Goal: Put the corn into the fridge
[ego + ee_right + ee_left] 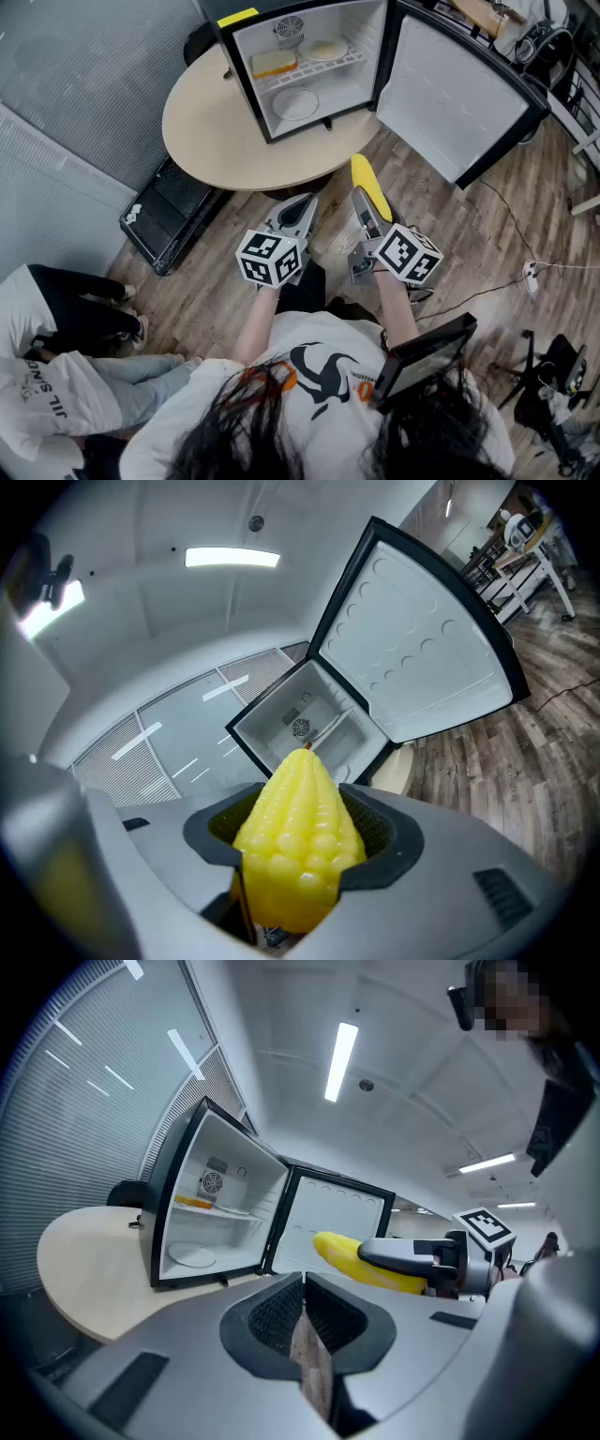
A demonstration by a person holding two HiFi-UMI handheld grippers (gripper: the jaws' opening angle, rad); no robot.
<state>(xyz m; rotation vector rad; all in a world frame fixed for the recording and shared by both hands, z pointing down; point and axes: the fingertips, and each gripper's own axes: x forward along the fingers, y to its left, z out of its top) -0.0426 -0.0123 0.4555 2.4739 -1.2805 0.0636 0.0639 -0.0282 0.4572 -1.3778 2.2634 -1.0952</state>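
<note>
Yellow corn (370, 185), rear end hidden between right gripper (300, 825) fingers (382, 834)

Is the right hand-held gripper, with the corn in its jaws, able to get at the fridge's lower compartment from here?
Probably yes: the door is swung wide and nothing stands between the right hand-held gripper, holding the corn, and the fridge. Only a white plate lies in that lower compartment.
</note>
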